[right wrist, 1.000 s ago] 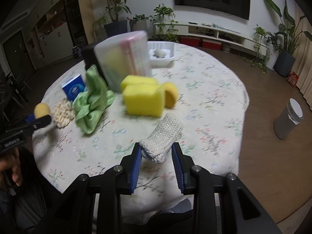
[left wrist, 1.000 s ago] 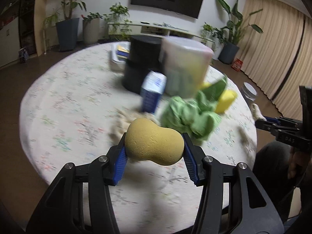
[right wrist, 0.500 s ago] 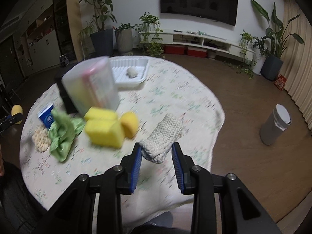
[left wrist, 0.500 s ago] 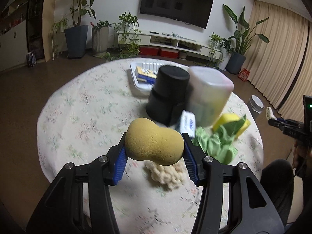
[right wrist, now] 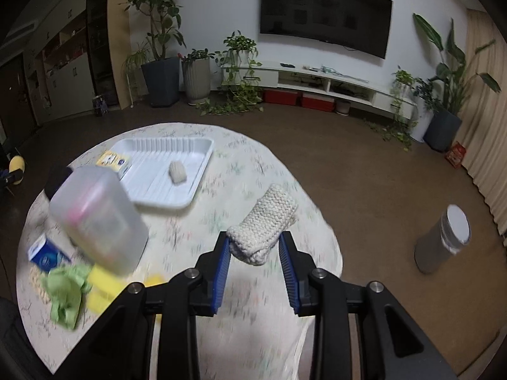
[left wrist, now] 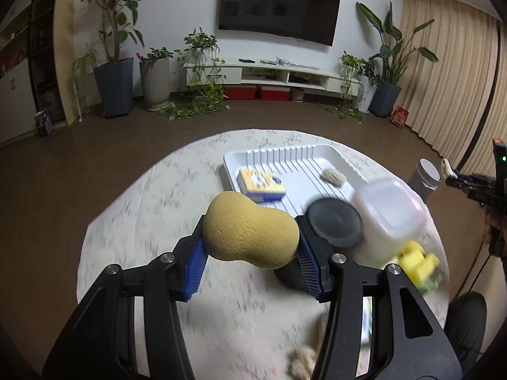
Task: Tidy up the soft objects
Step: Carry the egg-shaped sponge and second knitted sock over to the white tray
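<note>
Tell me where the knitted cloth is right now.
The knitted cloth is held in the right gripper, above the table's near right edge, right of the white tray.

Wall television point(right wrist: 324, 9), potted plants point(left wrist: 114, 60), beige curtains point(left wrist: 450, 79), grey bin point(right wrist: 442, 243) on floor

The left gripper point(left wrist: 250, 253) clamped a tan peanut-shaped sponge point(left wrist: 250, 230) above the round table point(left wrist: 133, 221). Beyond the sponge lay a white tray point(left wrist: 304, 171) holding a yellow-blue packet point(left wrist: 261, 182) and a small beige pad point(left wrist: 332, 177).
</note>
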